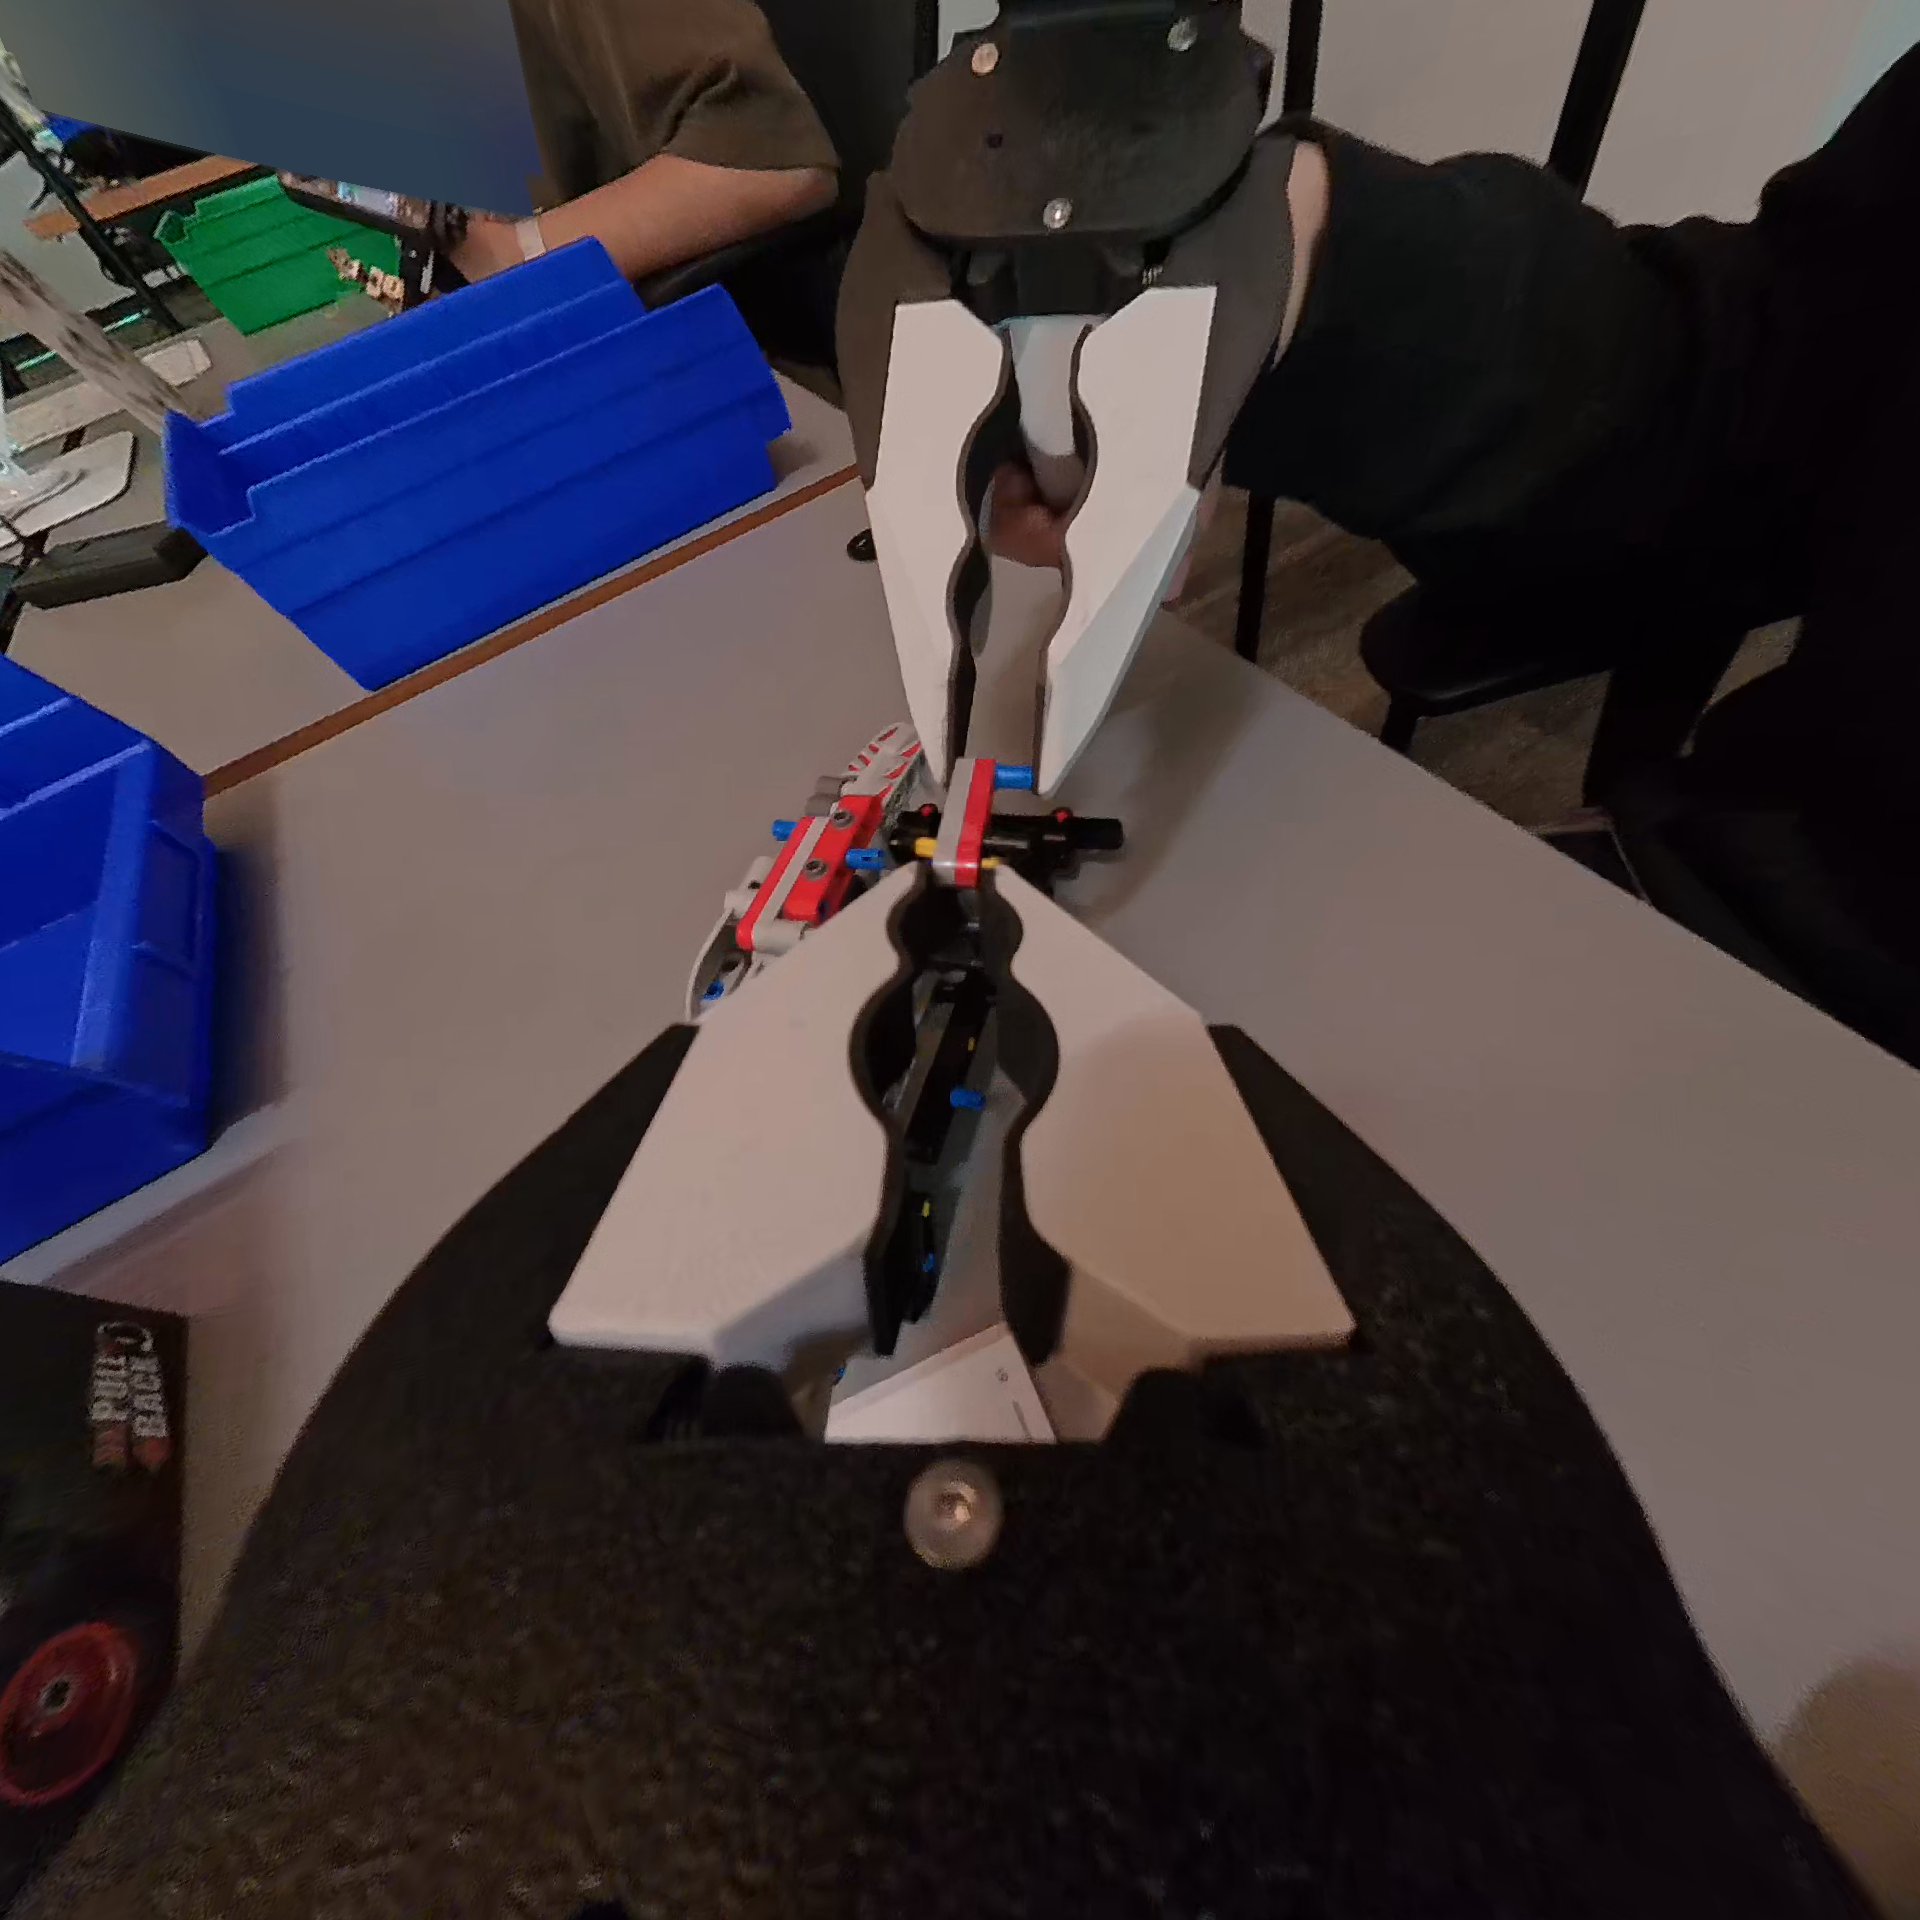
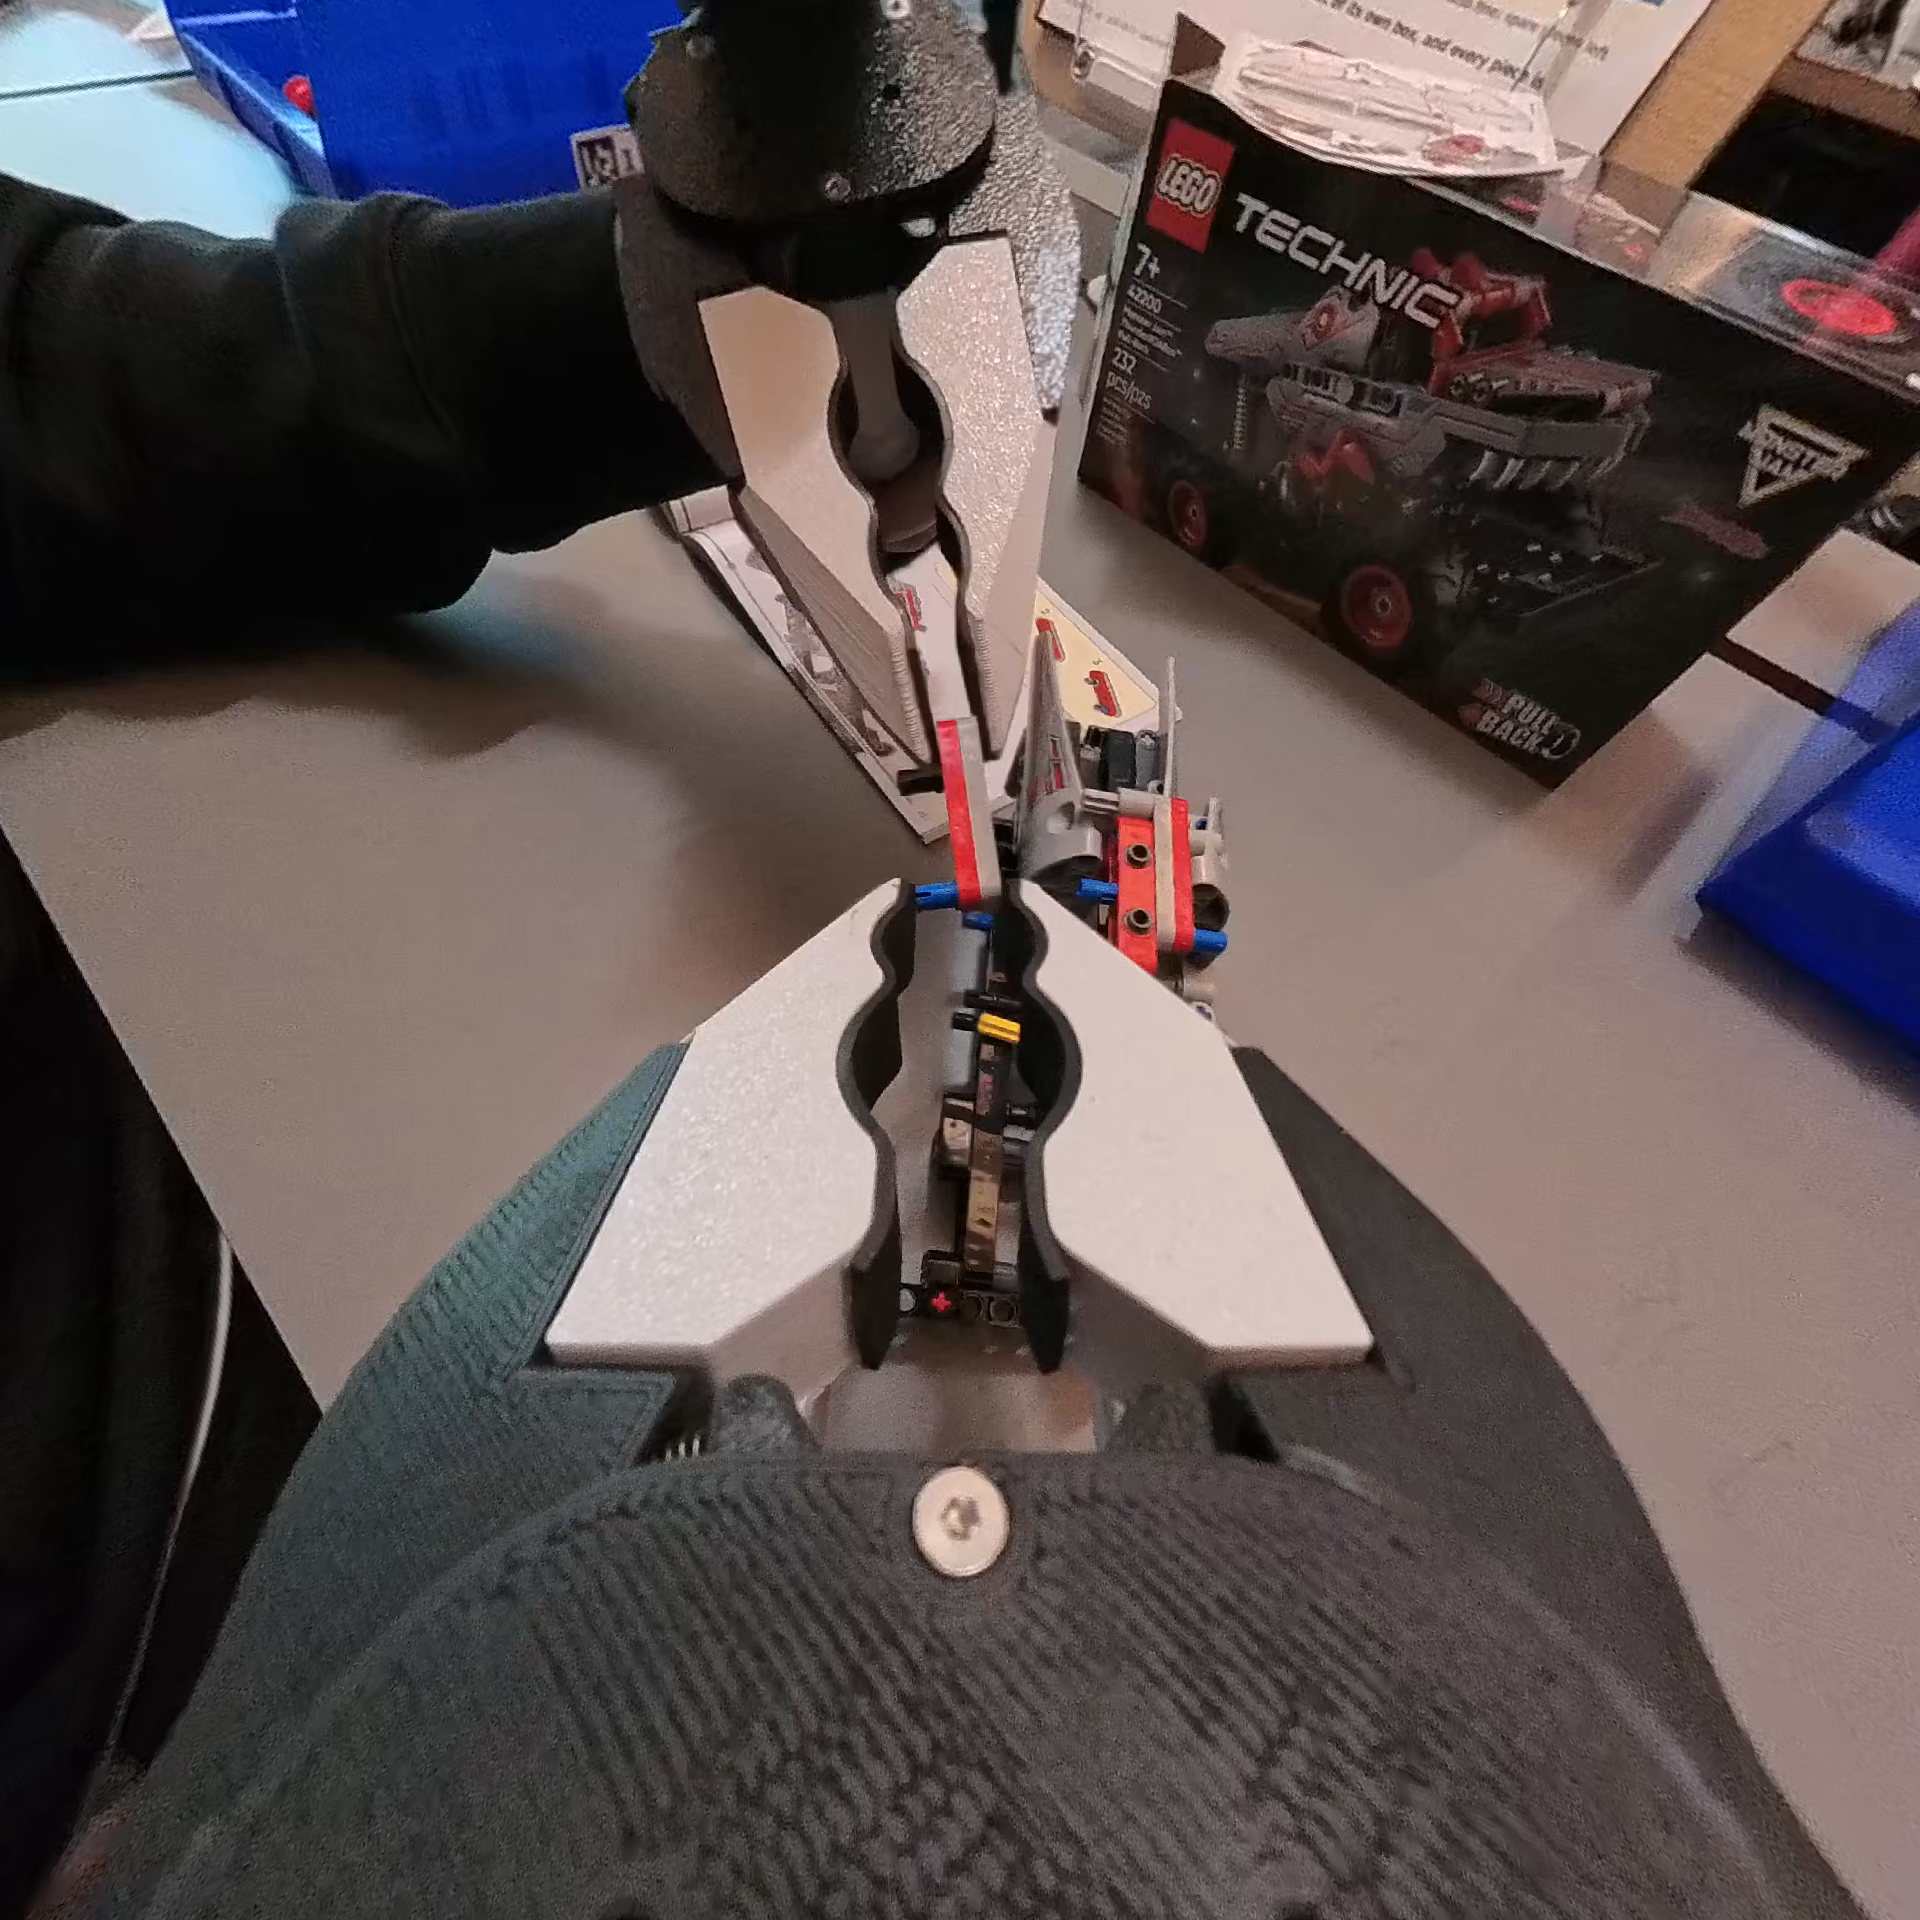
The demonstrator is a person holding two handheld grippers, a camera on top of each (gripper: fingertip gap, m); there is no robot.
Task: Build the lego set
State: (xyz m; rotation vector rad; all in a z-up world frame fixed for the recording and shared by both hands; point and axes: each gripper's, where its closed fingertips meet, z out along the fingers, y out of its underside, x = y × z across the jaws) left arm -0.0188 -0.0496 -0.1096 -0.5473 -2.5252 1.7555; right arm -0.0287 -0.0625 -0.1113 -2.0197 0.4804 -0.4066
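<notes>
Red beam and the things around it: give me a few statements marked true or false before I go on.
1. The red beam sits between the tips of the left gripper and the right gripper. True.
2. The left gripper is wide open, away from the beam. False: its fingers are closed on one end of it.
3. The box lies picture side down. False: its picture side faces the right wrist camera.
4. A blue bin stands on the table. True.
5. The half-built model is inside the bin. False: it is on the table beside the grippers' tips.
</notes>
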